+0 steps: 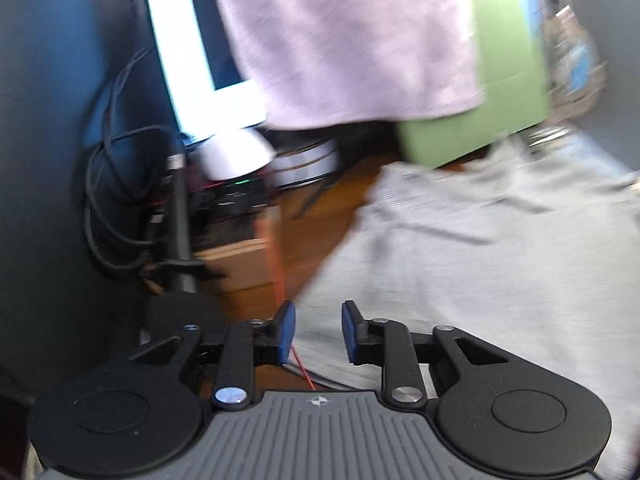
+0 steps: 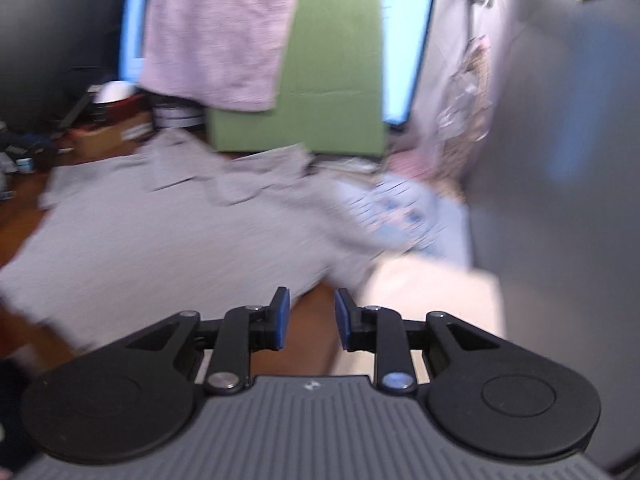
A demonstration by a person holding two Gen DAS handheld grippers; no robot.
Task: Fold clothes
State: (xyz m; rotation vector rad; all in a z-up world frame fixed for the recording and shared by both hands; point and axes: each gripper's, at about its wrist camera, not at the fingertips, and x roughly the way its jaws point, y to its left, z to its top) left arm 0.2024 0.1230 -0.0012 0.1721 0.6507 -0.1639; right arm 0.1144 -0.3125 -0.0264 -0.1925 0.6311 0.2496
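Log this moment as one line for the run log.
left claw: open, empty, over grey garment edge | right claw: open, empty, beside its edge | grey garment spread on wooden table | no fold begun

The brown wooden table (image 2: 308,320) carries a spread grey knit garment (image 2: 160,236). Behind the garment stands a green cardboard box (image 2: 332,80). Left of the garment sits a small brown carton (image 2: 104,136).

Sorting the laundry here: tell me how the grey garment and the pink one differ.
The grey garment lies spread on the wooden surface; the pink garment hangs above it in front of the monitor. The grey one is rumpled along its far edge; the pink one drapes fairly smooth. The grey one covers more of the right wrist view than the pink one. Neither is folded, and neither is held: the left gripper and right gripper are both open and empty.
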